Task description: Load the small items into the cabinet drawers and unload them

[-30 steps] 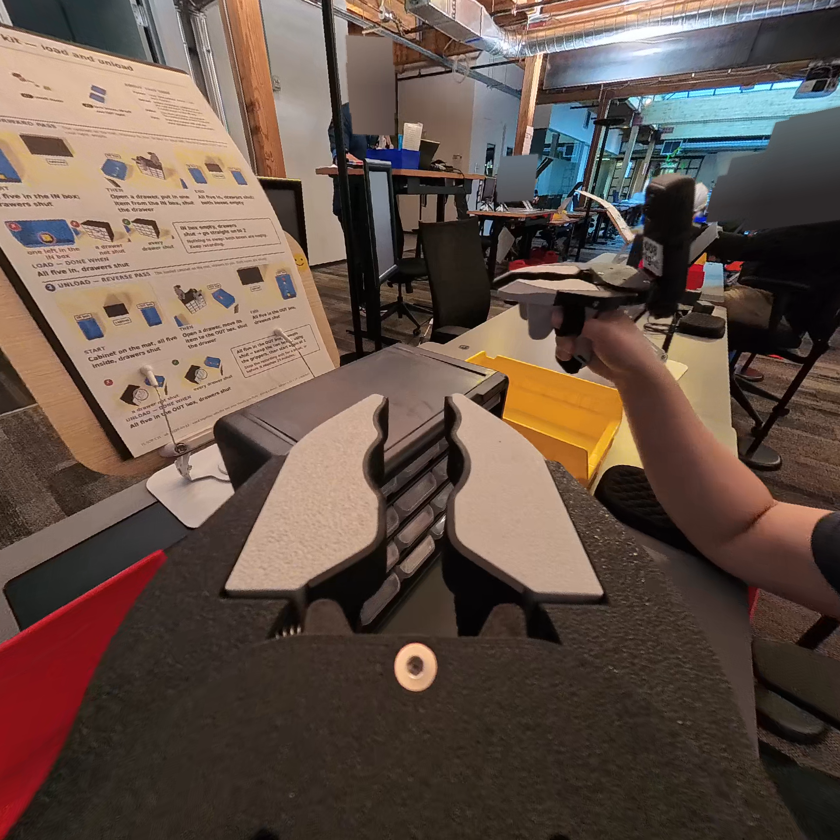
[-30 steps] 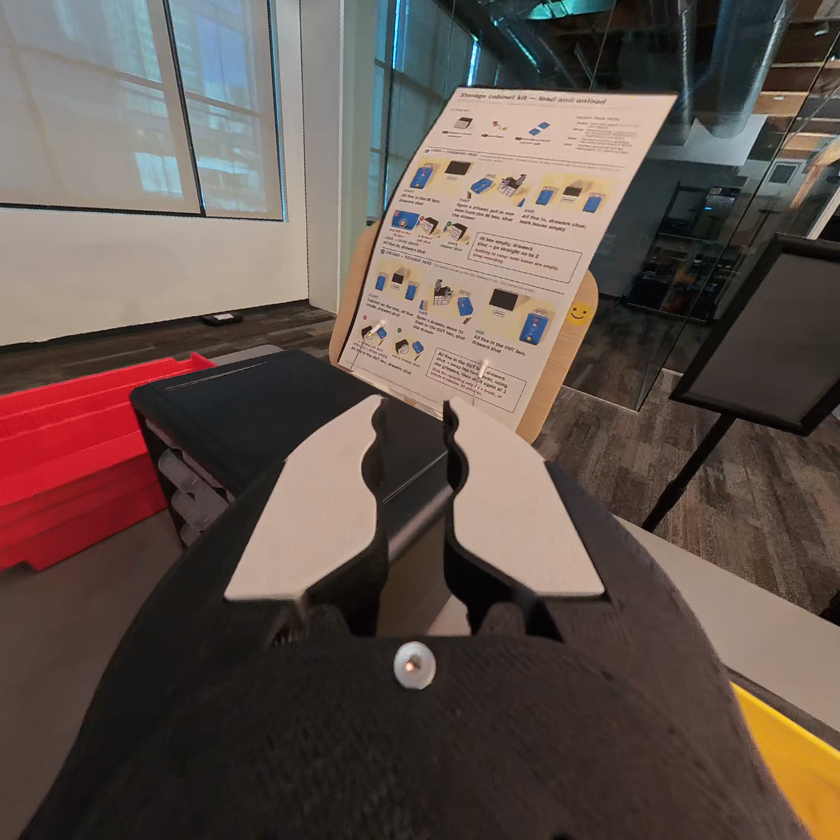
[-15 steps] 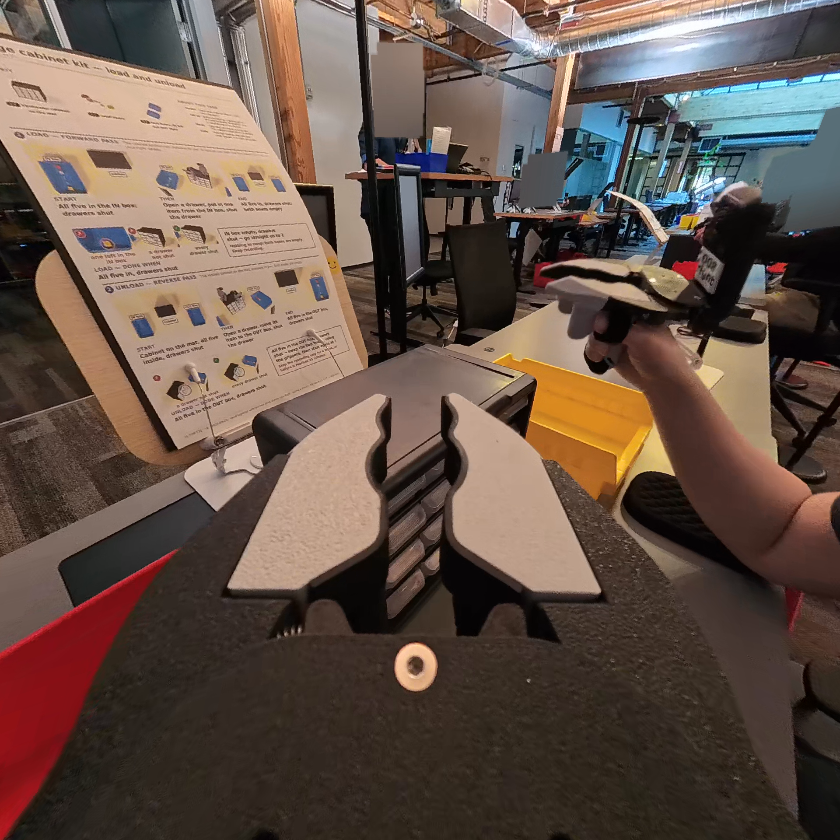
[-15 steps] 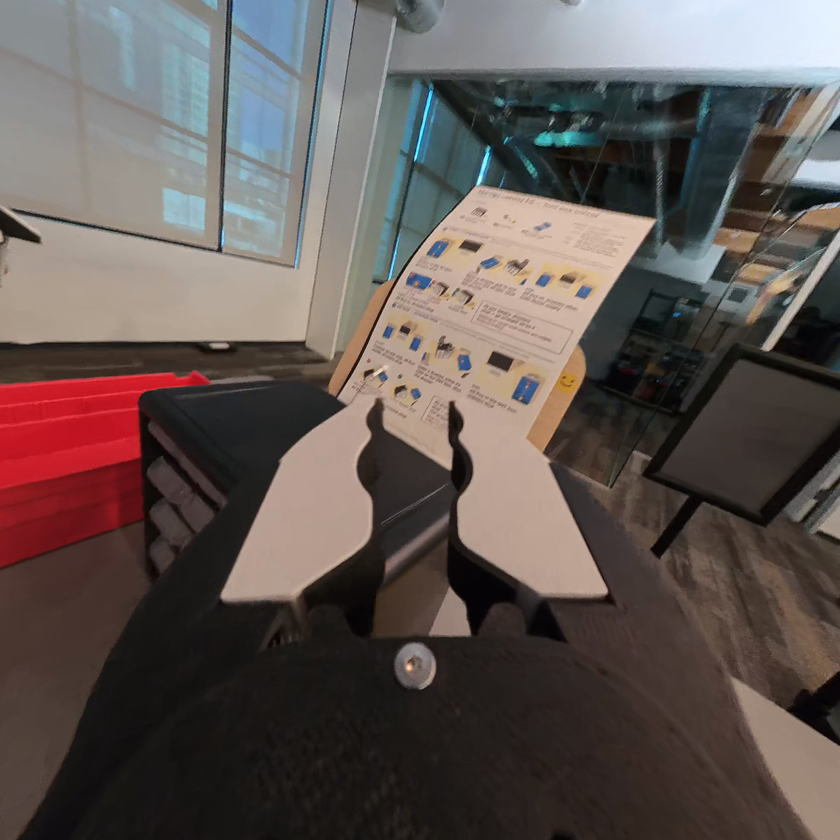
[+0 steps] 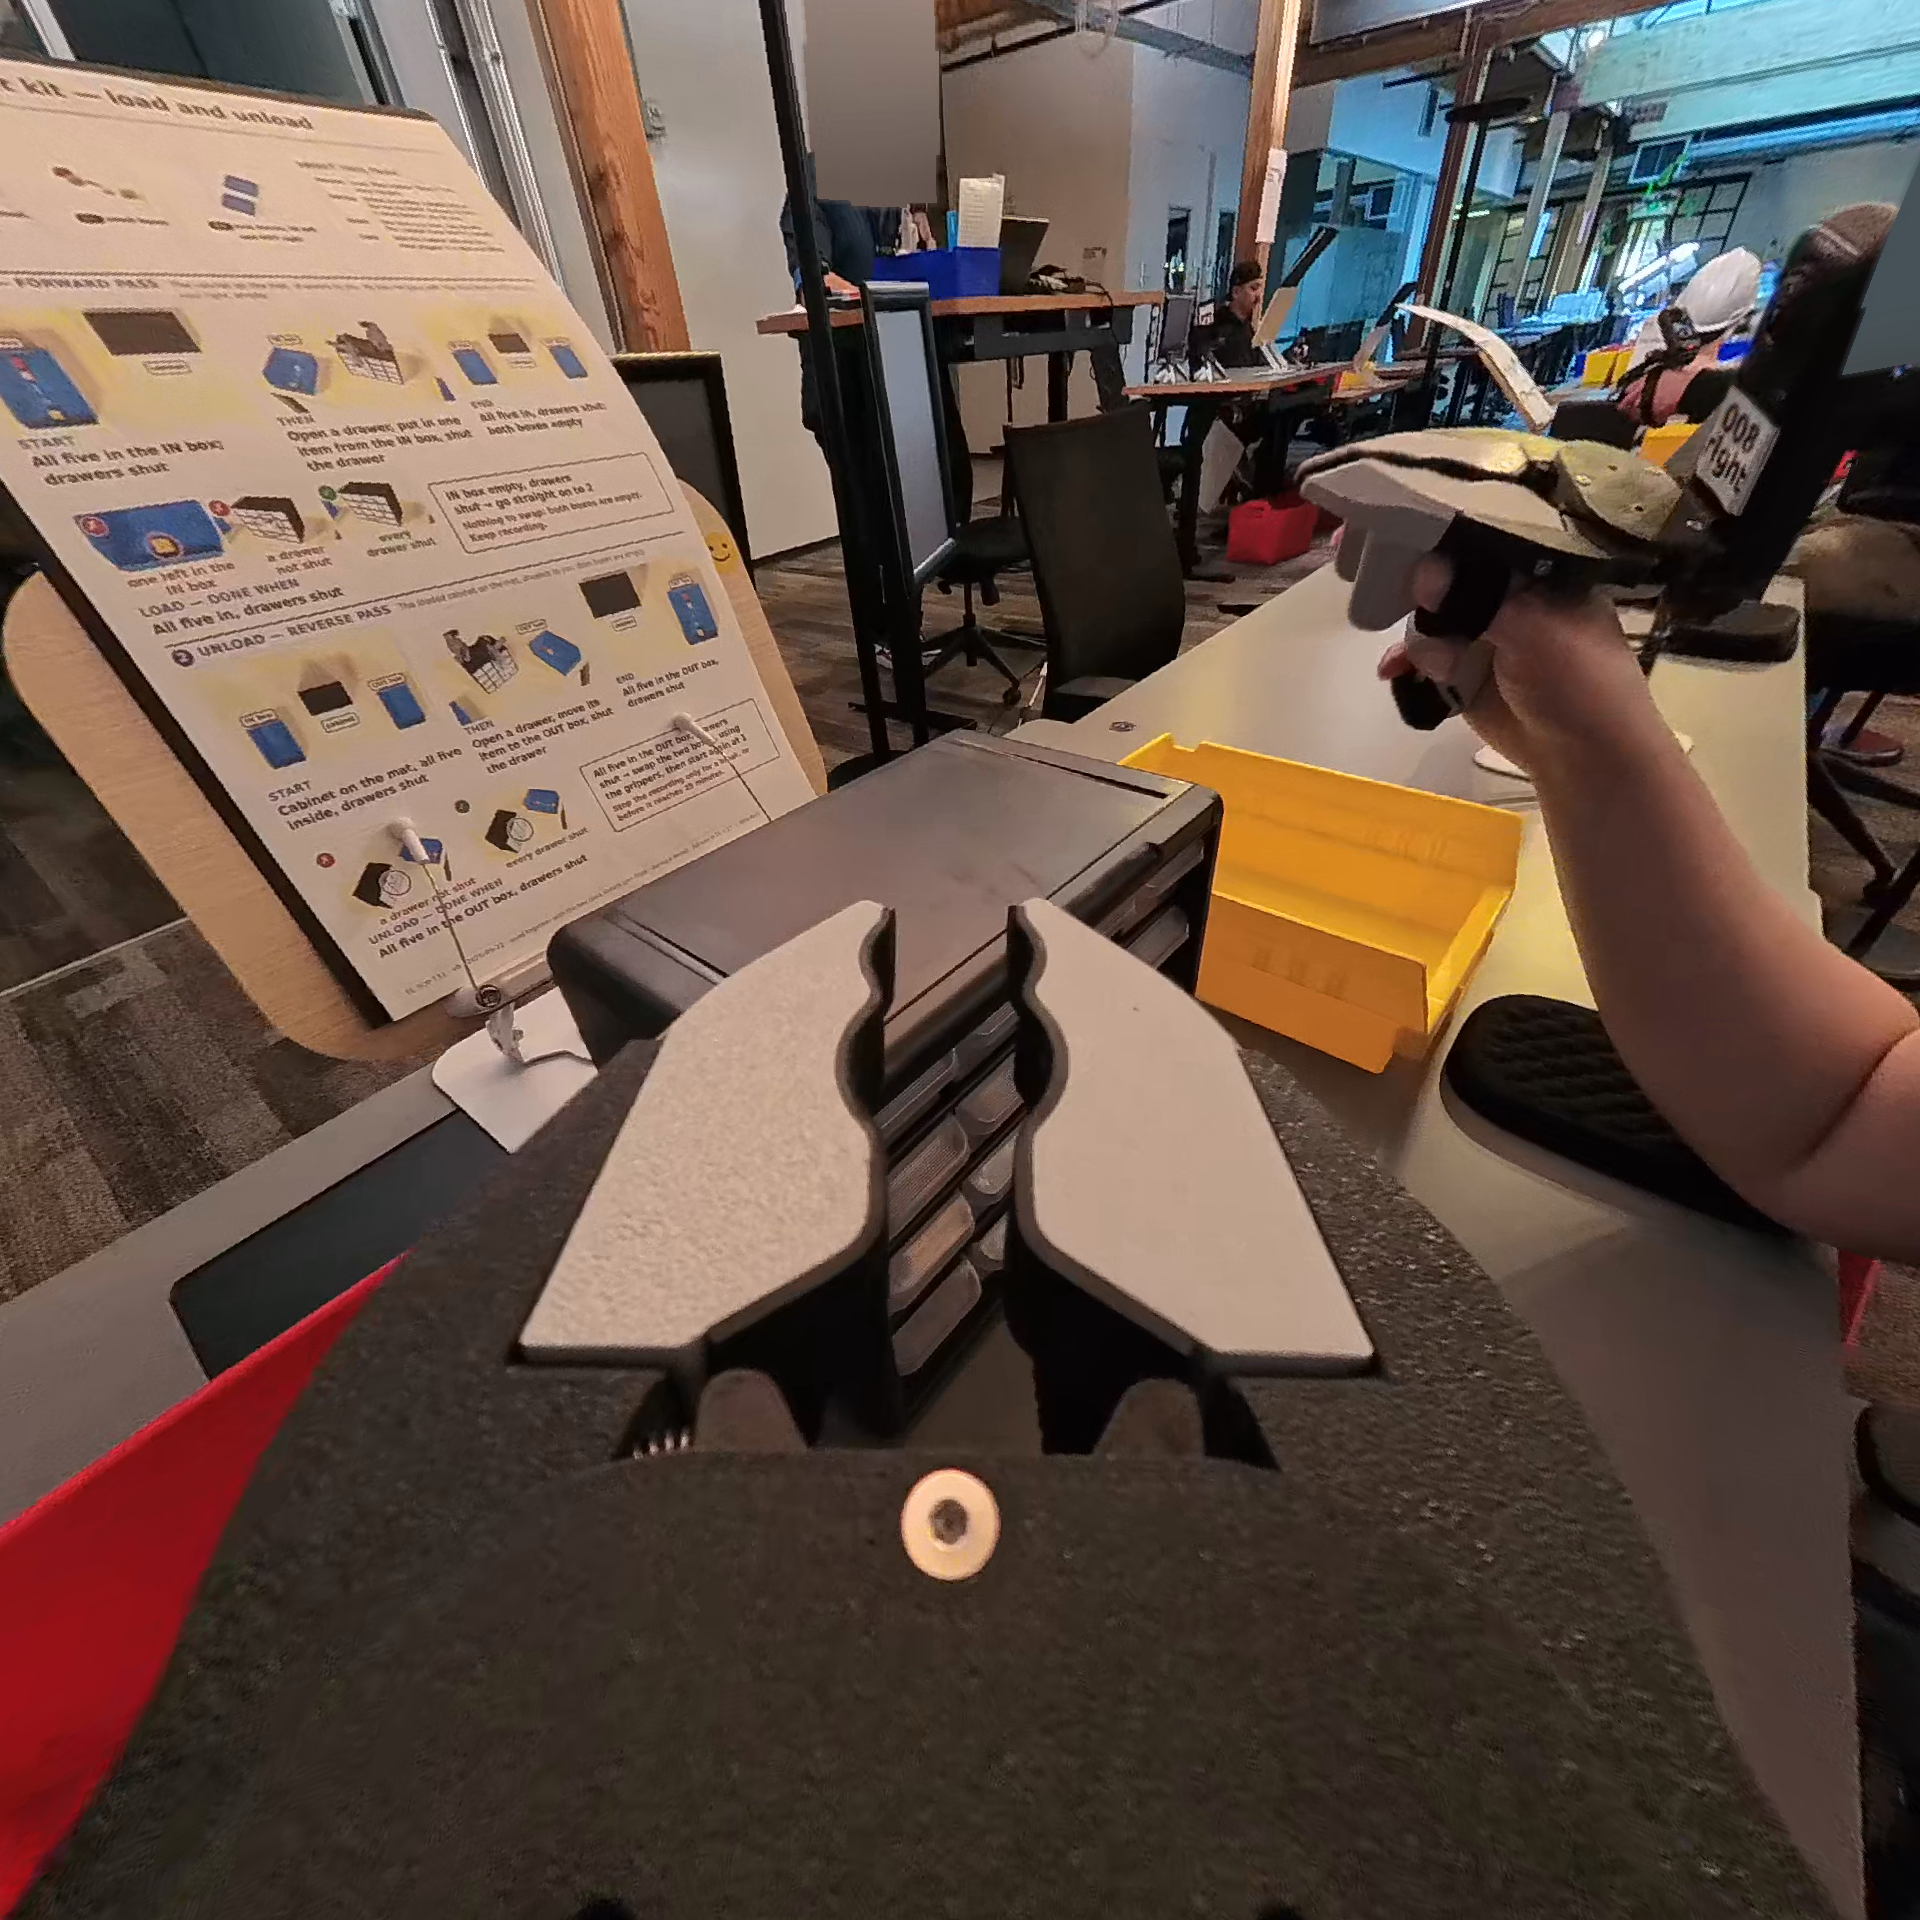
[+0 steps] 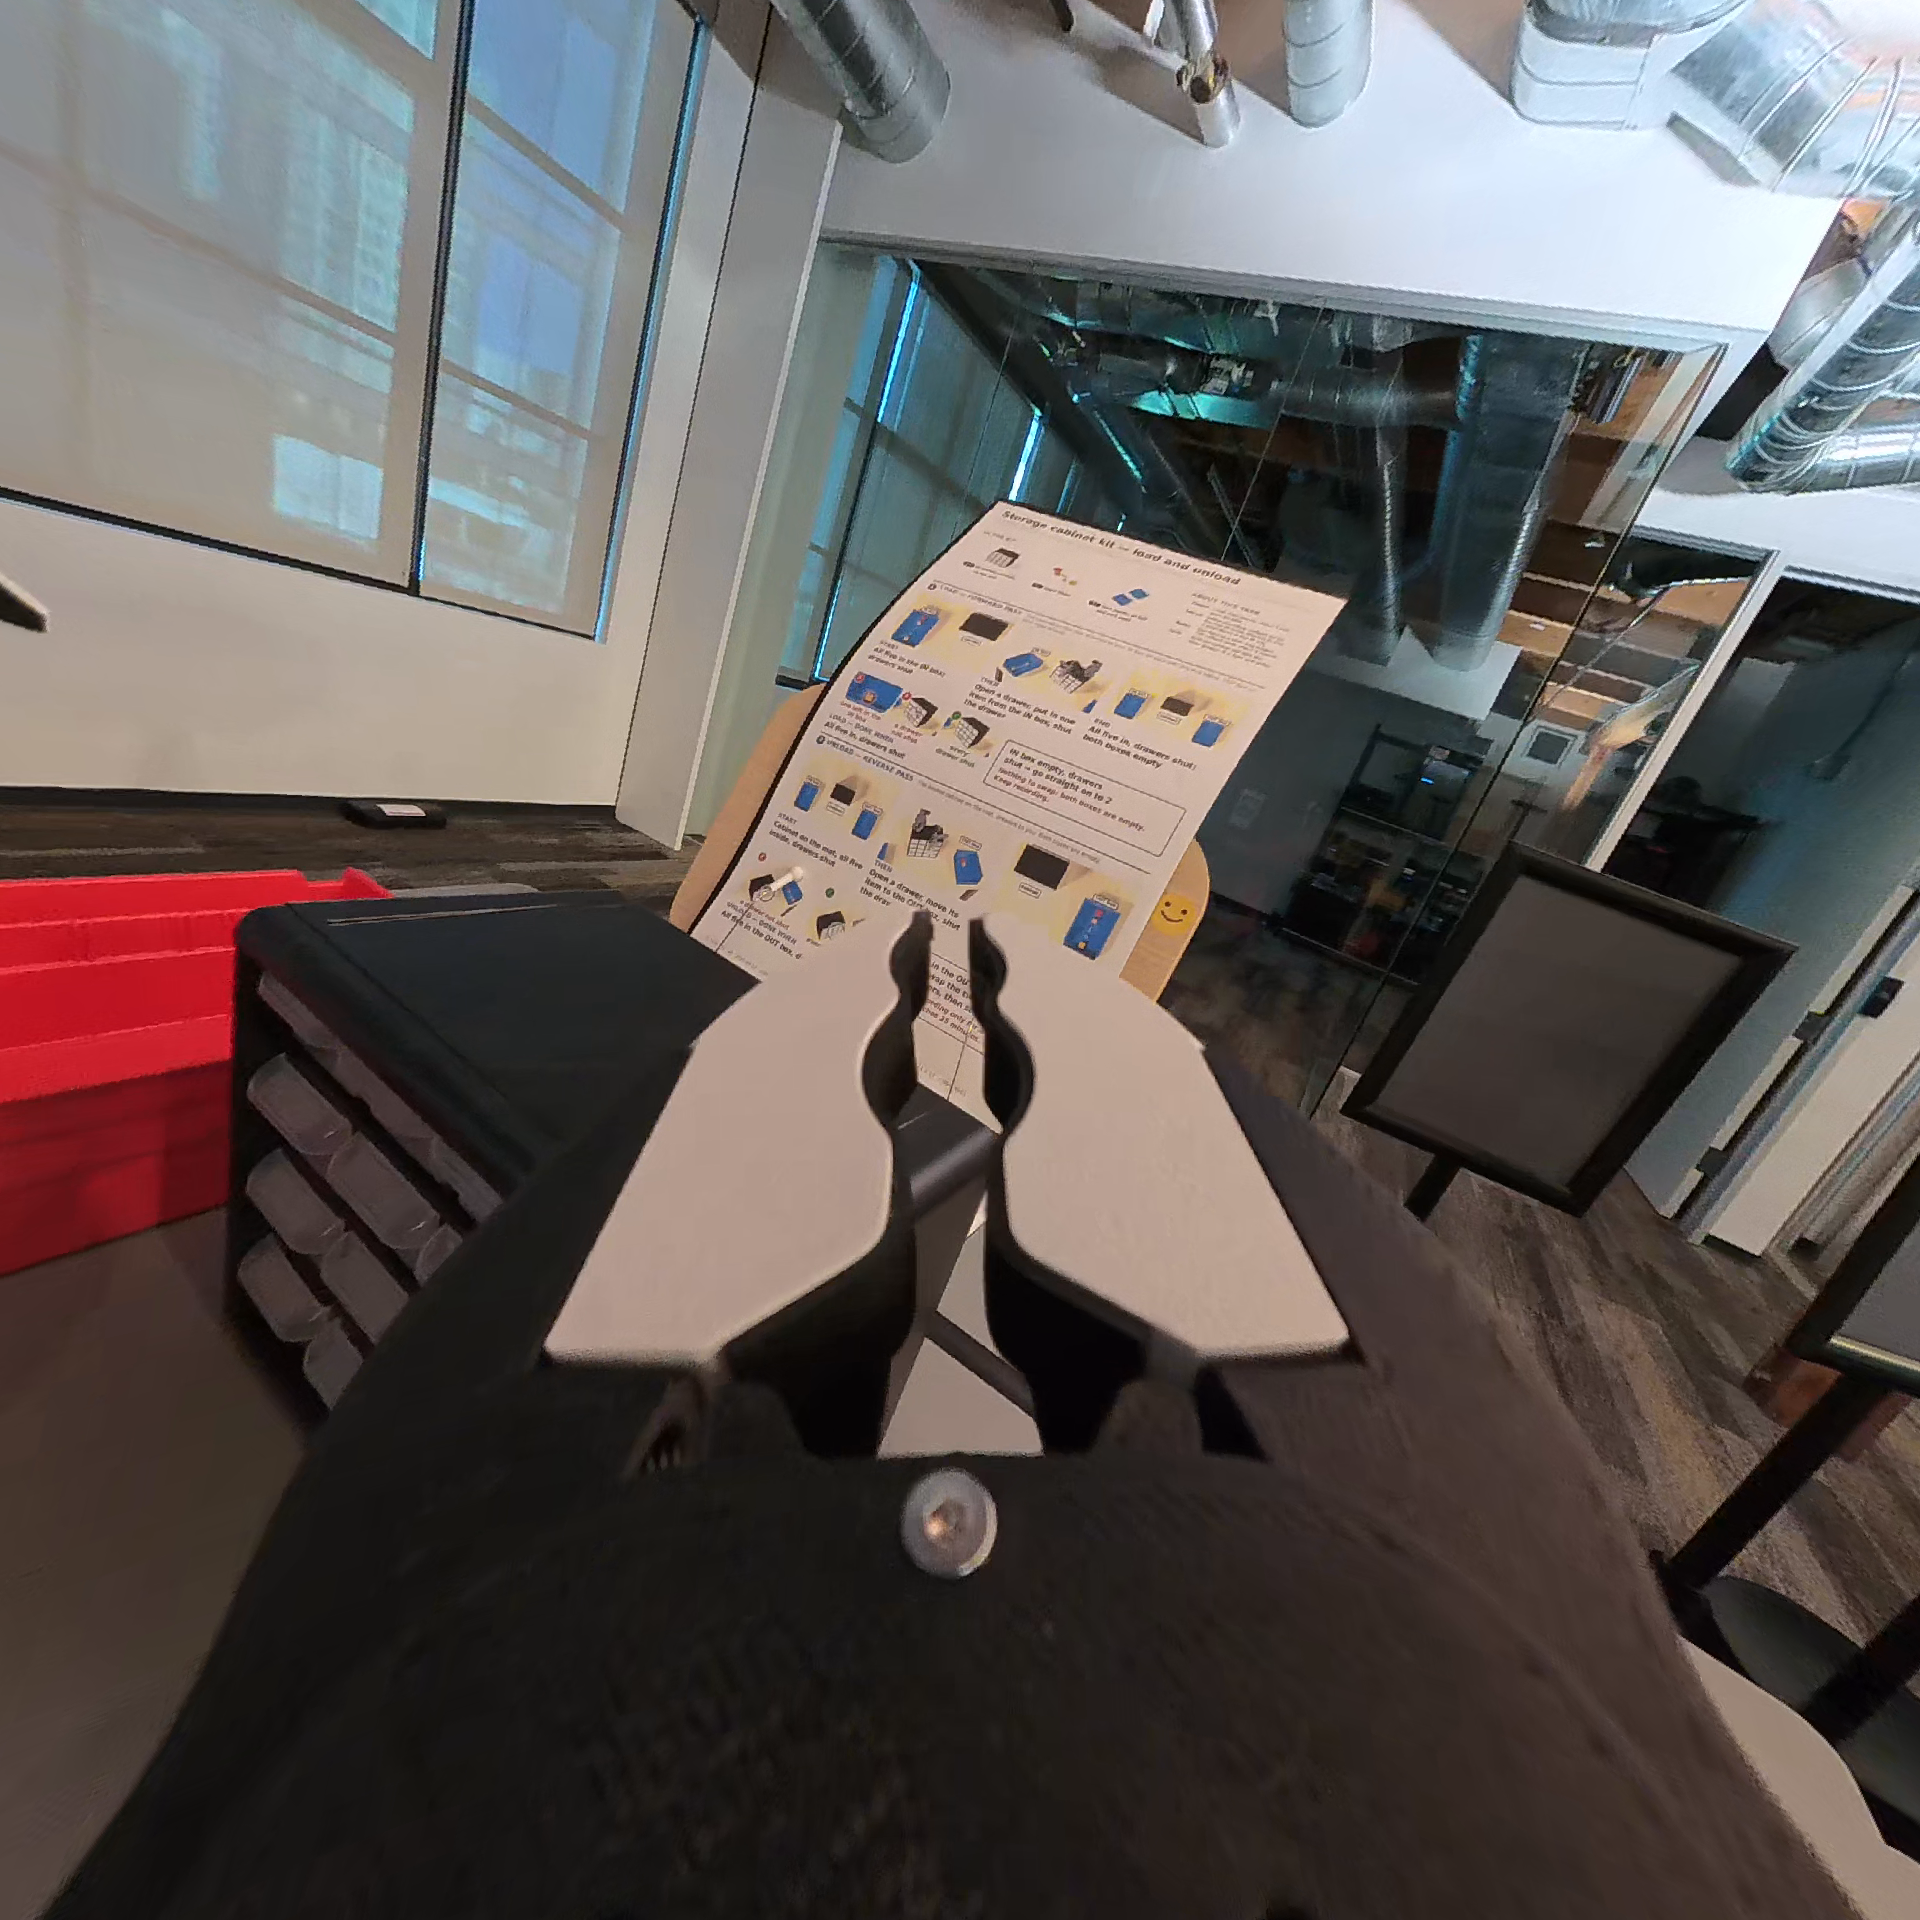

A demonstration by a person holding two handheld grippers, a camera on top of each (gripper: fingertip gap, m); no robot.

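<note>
A black cabinet (image 5: 914,862) with small clear drawers stands on the grey table, and every drawer that shows looks shut. It also shows in the right wrist view (image 6: 468,997). My left gripper (image 5: 948,920) hovers just in front of the cabinet's top edge, its jaws a small gap apart and empty. My right gripper (image 6: 943,935) is held in the air to the right of the cabinet and above it, its jaws almost touching and empty. It also shows in the left wrist view (image 5: 1340,488), held by a hand. No small items are in view.
A yellow bin (image 5: 1351,894) sits right of the cabinet and a red bin (image 6: 114,997) left of it. An instruction poster (image 5: 364,540) leans behind the cabinet. A black mesh pad (image 5: 1558,1101) lies on the table under the forearm. Office desks and chairs stand behind. The gap from one gripper's tips to the other's is roughly 30 cm.
My right gripper has lifted and tilted upward, and its jaws have narrowed to nearly closed. My left gripper has stayed by the cabinet with the same jaw gap.
</note>
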